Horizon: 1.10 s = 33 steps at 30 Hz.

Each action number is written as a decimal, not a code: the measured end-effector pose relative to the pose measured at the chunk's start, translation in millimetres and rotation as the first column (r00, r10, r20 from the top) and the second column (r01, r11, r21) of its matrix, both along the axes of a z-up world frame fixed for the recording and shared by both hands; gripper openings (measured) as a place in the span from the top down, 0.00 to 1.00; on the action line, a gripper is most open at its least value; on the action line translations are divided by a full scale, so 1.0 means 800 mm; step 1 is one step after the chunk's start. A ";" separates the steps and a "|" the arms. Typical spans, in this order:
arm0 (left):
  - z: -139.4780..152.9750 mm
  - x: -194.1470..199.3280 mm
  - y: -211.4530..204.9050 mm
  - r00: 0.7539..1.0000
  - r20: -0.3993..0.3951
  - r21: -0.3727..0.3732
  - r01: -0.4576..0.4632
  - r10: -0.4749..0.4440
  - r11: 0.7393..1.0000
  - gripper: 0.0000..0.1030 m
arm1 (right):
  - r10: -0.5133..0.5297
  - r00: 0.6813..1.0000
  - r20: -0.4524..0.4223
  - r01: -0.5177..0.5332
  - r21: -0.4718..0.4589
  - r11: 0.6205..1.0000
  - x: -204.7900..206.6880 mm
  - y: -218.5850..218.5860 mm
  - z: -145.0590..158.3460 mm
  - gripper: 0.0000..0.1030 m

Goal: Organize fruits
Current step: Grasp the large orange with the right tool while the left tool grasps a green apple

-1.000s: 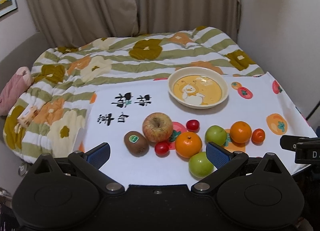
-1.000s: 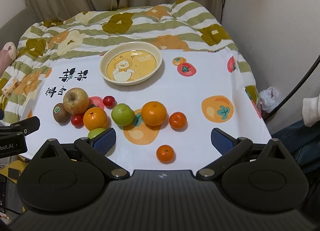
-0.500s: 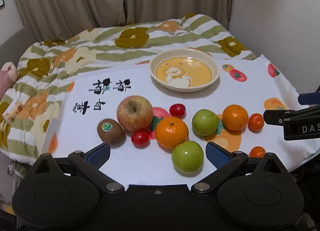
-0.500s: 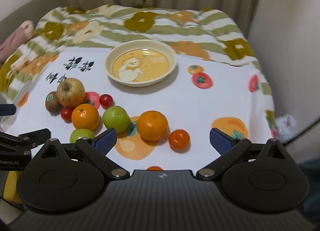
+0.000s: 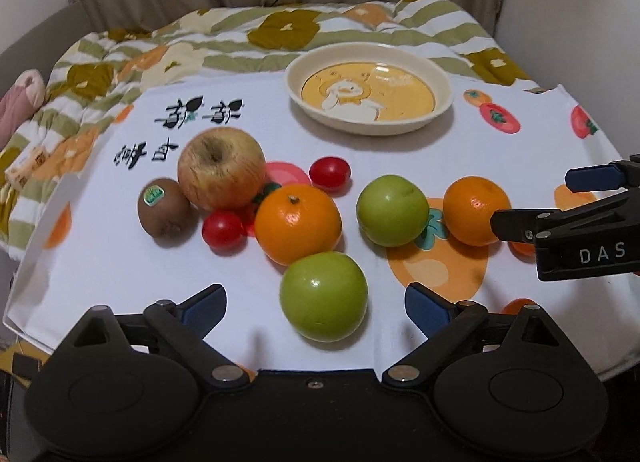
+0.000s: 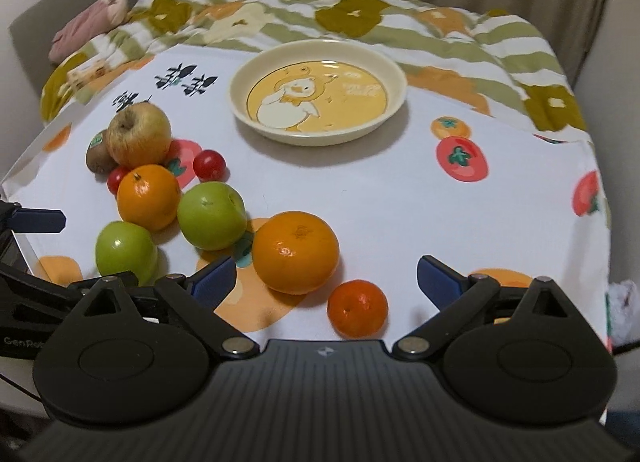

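A cream plate with a yellow duck picture stands empty at the back of the white cloth. In front lie a reddish apple, a kiwi, two cherry tomatoes, oranges, green apples and a small mandarin. My left gripper is open, with the near green apple between its fingers. My right gripper is open, close over the big orange and the mandarin.
The cloth lies on a bed with a flowered quilt. A pink pillow sits at the far left. Curtains and a wall stand behind. The cloth's front edge runs just under both grippers.
Both grippers have moved forward and lower toward the fruit. The near green apple now sits between the left fingers; the right gripper has closed in on the big orange.
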<state>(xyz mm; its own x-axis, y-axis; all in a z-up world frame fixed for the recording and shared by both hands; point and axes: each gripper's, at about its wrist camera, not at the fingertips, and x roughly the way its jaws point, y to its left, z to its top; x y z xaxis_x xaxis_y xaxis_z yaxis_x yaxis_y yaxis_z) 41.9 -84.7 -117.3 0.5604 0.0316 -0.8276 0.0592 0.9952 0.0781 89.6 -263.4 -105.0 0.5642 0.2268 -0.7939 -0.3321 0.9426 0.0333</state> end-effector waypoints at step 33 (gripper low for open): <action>-0.041 0.030 0.000 0.994 -0.073 -0.047 -0.086 0.083 0.995 0.42 | 0.175 0.979 -0.108 -0.172 0.043 0.984 0.055 0.016 -0.050 0.20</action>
